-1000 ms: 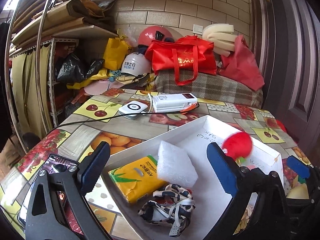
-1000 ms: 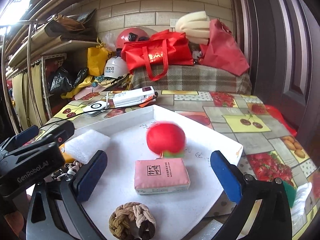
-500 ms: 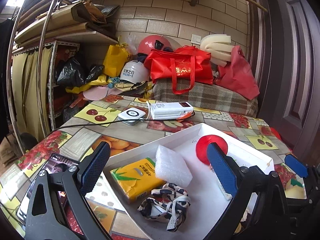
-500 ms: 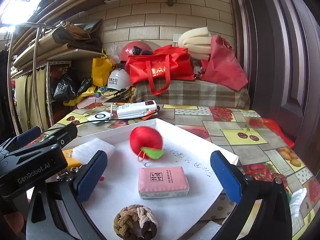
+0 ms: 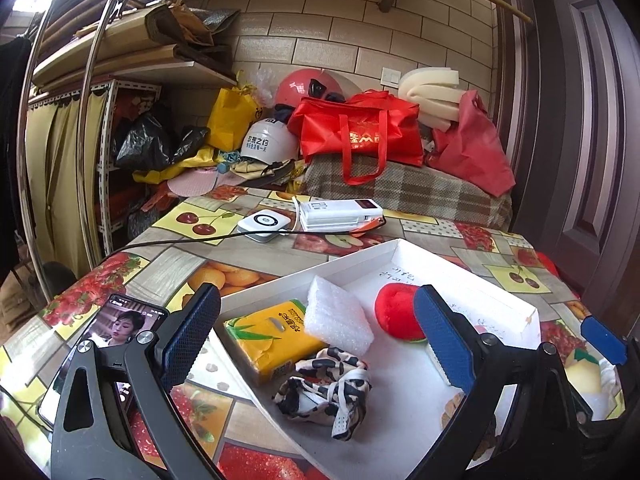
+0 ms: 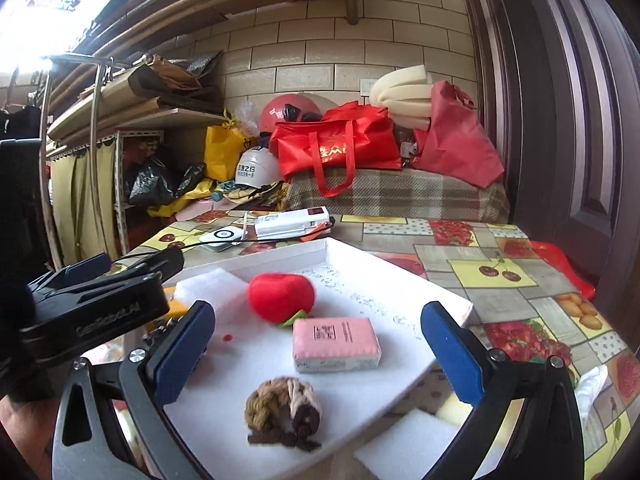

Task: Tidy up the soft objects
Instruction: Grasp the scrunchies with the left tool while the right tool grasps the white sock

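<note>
Fruit-print table point(image 5: 160, 268): white tray point(image 5: 500, 300), phone point(image 5: 120, 320), power bank point(image 5: 340, 216), charger puck point(image 5: 264, 222).

Inside the white tray point(image 6: 400, 276): one red plush apple point(image 6: 280, 297), one pink tissue pack point(image 6: 336, 345), one yellow tissue pack point(image 5: 272, 336), one white foam block point(image 5: 338, 322), one braided rope knot point(image 6: 282, 406) and one leopard-print fabric piece point(image 5: 324, 388). Beyond the tray on the surface point(image 6: 496, 280): one white power bank point(image 5: 340, 216) and one white charging pad point(image 5: 264, 222). Left of the tray: one phone point(image 5: 120, 322).

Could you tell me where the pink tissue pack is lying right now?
In the right wrist view, the pink tissue pack lies flat in the white tray, just right of the red plush apple and beyond the knitted scrunchie.
</note>
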